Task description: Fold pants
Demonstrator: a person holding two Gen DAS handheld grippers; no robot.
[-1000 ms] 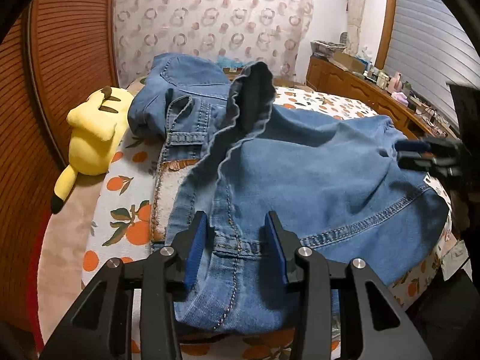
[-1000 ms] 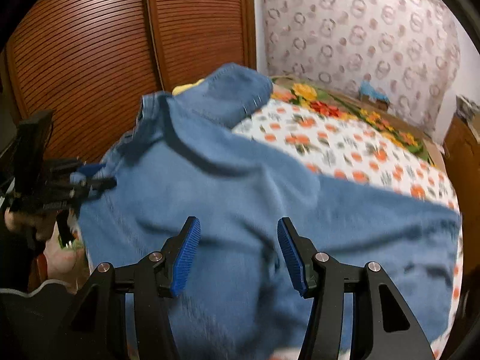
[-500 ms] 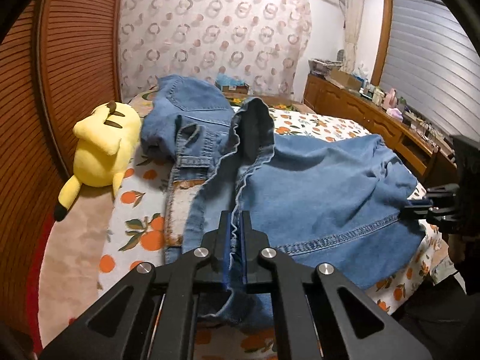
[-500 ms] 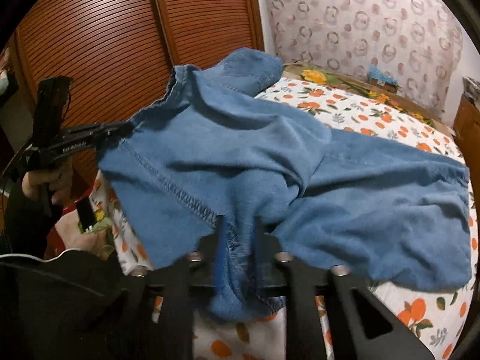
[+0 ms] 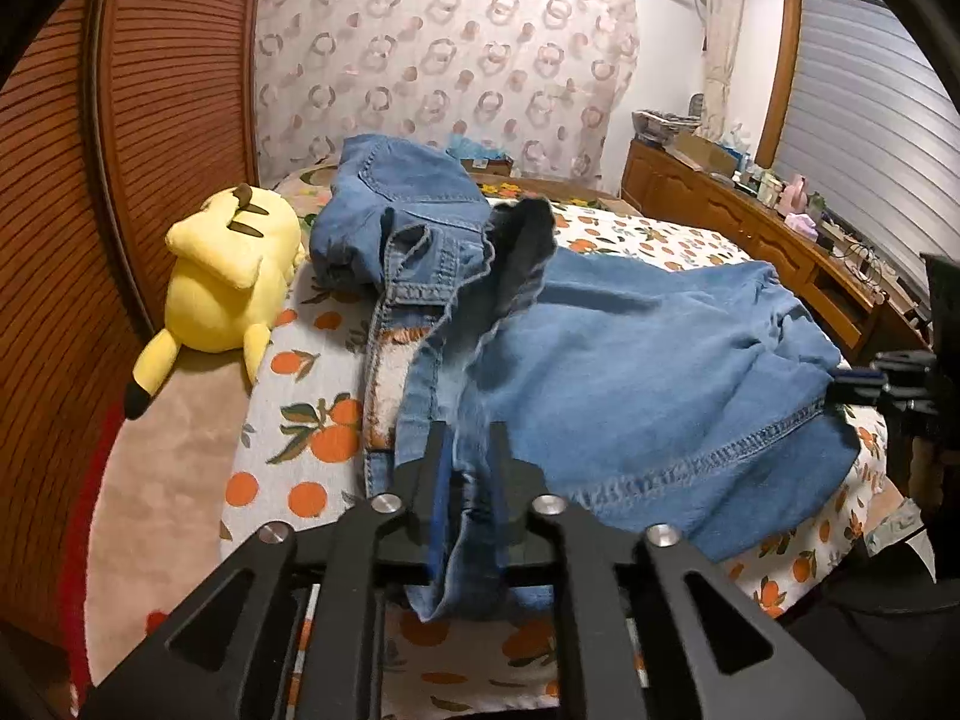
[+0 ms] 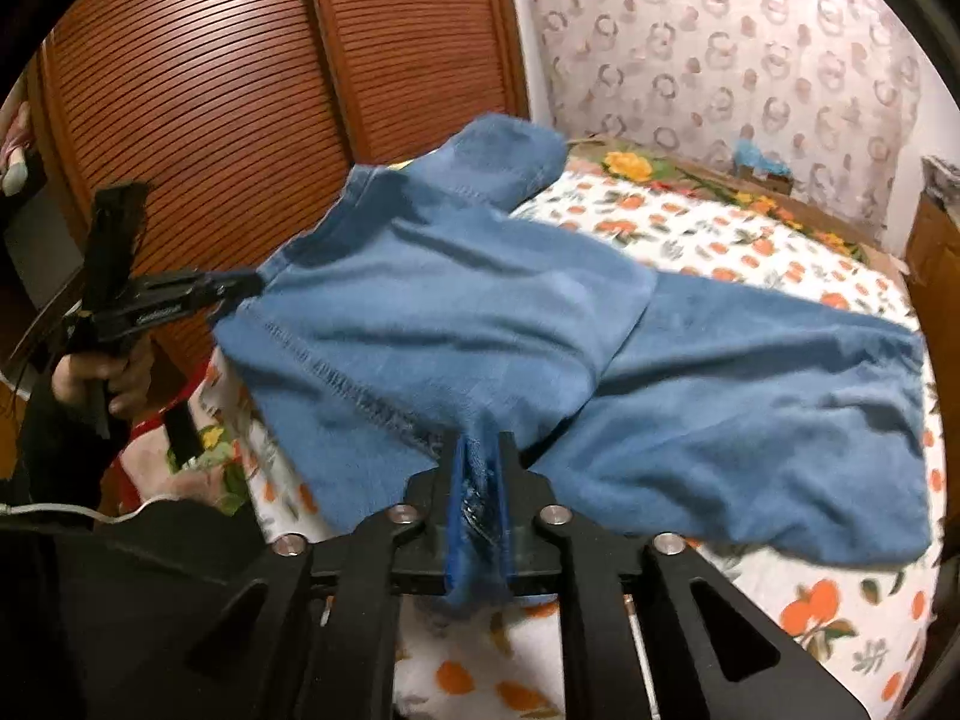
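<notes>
Blue denim pants (image 5: pixel 630 372) lie crumpled across a bed with an orange-print sheet (image 5: pixel 300 420). My left gripper (image 5: pixel 468 450) is shut on a fold of the pants near the close edge of the bed and holds it raised. My right gripper (image 6: pixel 480 462) is shut on another edge of the pants (image 6: pixel 480 324), stretching the denim between the two. The right gripper also shows in the left wrist view (image 5: pixel 864 384) at the far right, and the left gripper shows in the right wrist view (image 6: pixel 234 288) at the left.
A yellow plush toy (image 5: pixel 228 276) lies on the bed by the wooden slatted doors (image 5: pixel 150 150). A wooden dresser (image 5: pixel 750 228) with clutter runs along the right wall. A patterned curtain (image 5: pixel 450 72) hangs behind the bed.
Both grippers were open a second ago; they have closed on the pants. They have since lifted and pulled the denim taut between them.
</notes>
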